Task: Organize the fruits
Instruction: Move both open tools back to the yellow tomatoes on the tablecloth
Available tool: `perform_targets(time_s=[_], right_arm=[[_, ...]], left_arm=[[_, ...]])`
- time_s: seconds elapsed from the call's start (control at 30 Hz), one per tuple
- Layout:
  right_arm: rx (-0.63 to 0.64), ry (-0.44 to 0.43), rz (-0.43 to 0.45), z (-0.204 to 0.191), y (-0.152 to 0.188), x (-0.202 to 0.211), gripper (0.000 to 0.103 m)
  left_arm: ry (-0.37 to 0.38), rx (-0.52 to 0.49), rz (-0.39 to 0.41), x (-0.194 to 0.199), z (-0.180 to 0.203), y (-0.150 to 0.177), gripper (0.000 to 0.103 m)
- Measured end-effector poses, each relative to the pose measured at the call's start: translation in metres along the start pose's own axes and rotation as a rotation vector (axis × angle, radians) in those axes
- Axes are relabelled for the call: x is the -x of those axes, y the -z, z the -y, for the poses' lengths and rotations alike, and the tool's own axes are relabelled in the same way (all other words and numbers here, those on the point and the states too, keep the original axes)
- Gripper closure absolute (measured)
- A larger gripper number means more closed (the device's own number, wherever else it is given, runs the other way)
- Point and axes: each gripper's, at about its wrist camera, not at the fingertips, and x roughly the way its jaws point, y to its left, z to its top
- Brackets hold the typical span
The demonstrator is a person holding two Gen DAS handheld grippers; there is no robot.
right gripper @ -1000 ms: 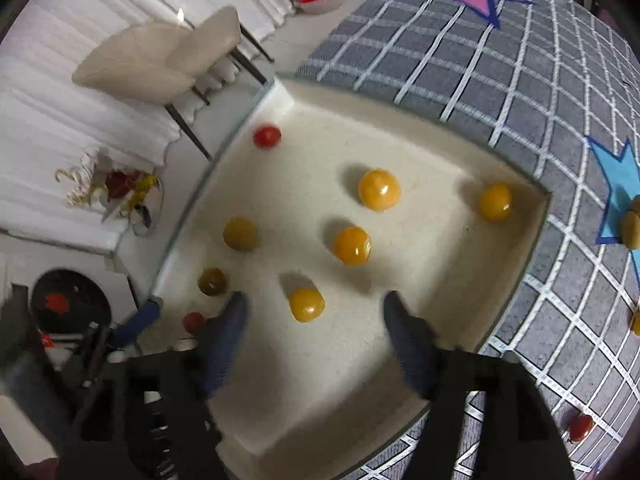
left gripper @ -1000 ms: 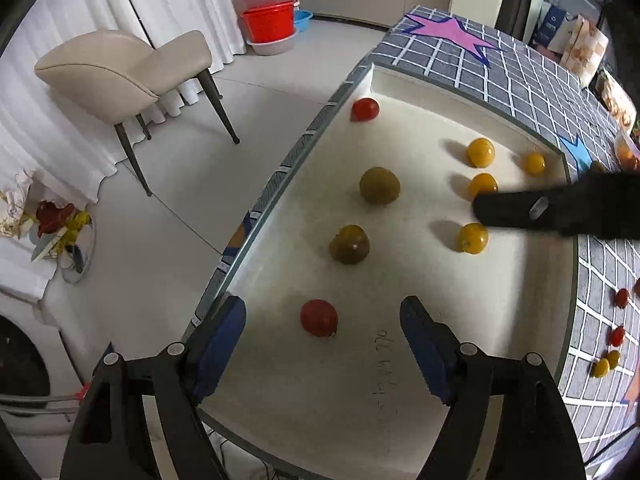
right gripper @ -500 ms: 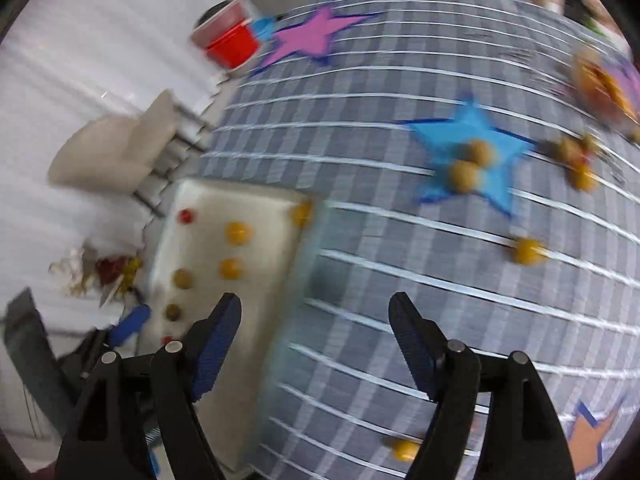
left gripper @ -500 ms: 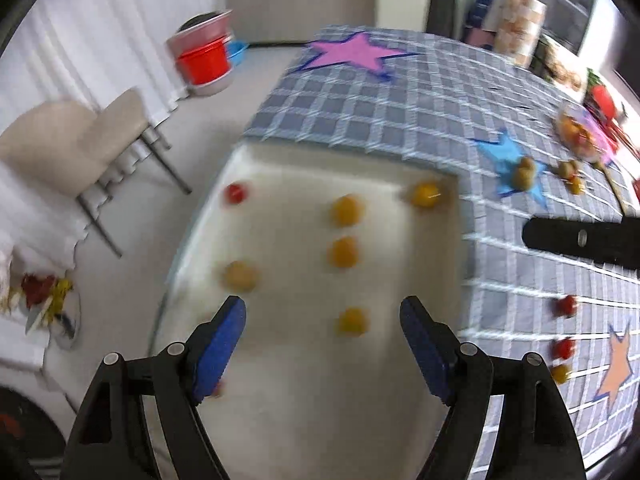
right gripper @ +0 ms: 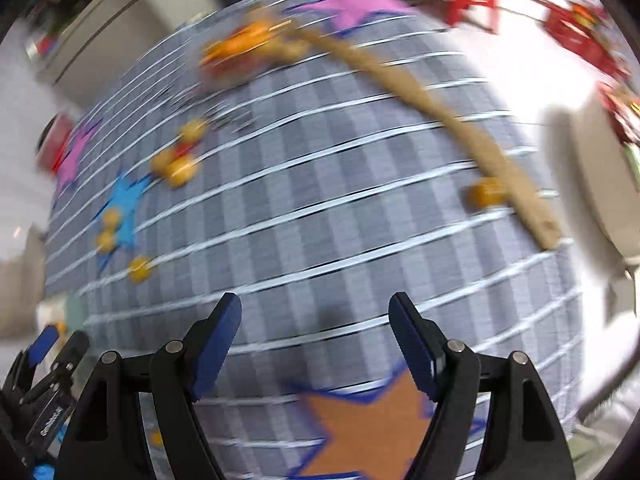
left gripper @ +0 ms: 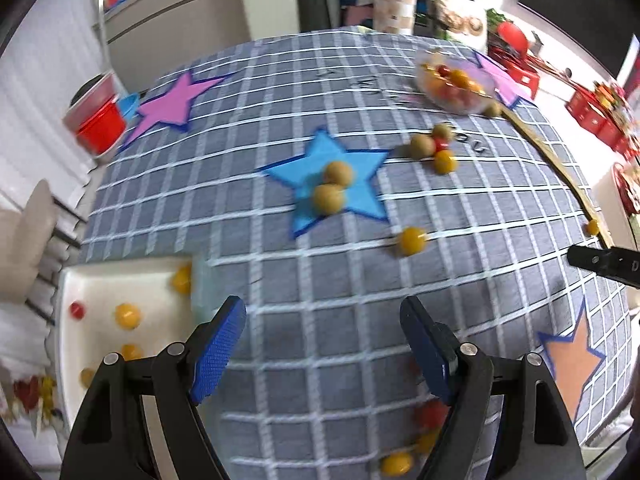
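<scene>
My left gripper [left gripper: 322,322] is open and empty above the grey checked tablecloth [left gripper: 320,80]. The white tray [left gripper: 92,280] at the lower left holds several yellow fruits [left gripper: 127,316] and a red one [left gripper: 77,309]. Two brown fruits [left gripper: 332,188] lie on a blue star [left gripper: 312,204]. A yellow fruit [left gripper: 412,241] lies nearer, with a small cluster [left gripper: 434,148] beyond. Red and yellow fruits [left gripper: 428,416] lie under my right finger. My right gripper [right gripper: 314,318] is open and empty over the cloth; its view is blurred. It shows at the right edge of the left wrist view [left gripper: 604,262].
A clear bowl [left gripper: 456,84] of mixed fruits stands at the far side. A wooden strip [left gripper: 560,176] runs along the table's right edge, with a yellow fruit [left gripper: 592,226] beside it. A red bucket [left gripper: 100,124] and a beige chair [left gripper: 24,240] stand left of the table.
Both grippers have swung right, away from the tray and over the tablecloth. The tray has slid to the lower left of the left wrist view. Both stay open.
</scene>
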Motion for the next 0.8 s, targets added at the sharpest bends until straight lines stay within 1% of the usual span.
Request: perform_targets(time_s=[0.1, 0.23, 0.27, 0.4, 0.47, 0.67, 0.7, 0.73, 0.77, 0.8], right_arm=[[-0.08, 0.052, 0.038, 0.034, -0.009, 0.002, 0.024], [-0.146, 0.063, 0.053, 0.063, -0.016, -0.002, 0.038], [-0.157, 0.062, 0.052, 0.067, -0.019, -0.005, 0.04], [-0.217, 0.04, 0.042, 0.081, -0.024, -0.015, 0.047], [-0.229, 0.031, 0.042, 0.086, -0.026, -0.018, 0.049], [-0.199, 0.027, 0.067, 0.081, -0.037, -0.023, 0.051], [-0.197, 0.027, 0.069, 0.08, -0.04, -0.025, 0.053], [-0.196, 0.028, 0.072, 0.079, -0.043, -0.026, 0.056], [-0.196, 0.028, 0.075, 0.079, -0.045, -0.026, 0.058], [-0.196, 0.028, 0.076, 0.079, -0.047, -0.026, 0.062]], left_arm=[[0.017, -0.001, -0.005, -0.011, 0.014, -0.01, 0.023], [0.024, 0.026, -0.01, -0.026, 0.025, -0.022, 0.023], [0.026, 0.031, -0.011, -0.03, 0.028, -0.024, 0.023], [0.025, 0.032, -0.023, -0.042, 0.034, -0.029, 0.023], [0.02, 0.026, -0.026, -0.047, 0.037, -0.031, 0.023], [0.018, 0.017, -0.036, -0.059, 0.045, -0.037, 0.023], [0.017, 0.013, -0.039, -0.061, 0.046, -0.037, 0.023], [0.017, 0.007, -0.041, -0.063, 0.048, -0.038, 0.024], [0.016, 0.002, -0.045, -0.065, 0.05, -0.038, 0.033], [0.015, -0.005, -0.055, -0.067, 0.051, -0.038, 0.037]])
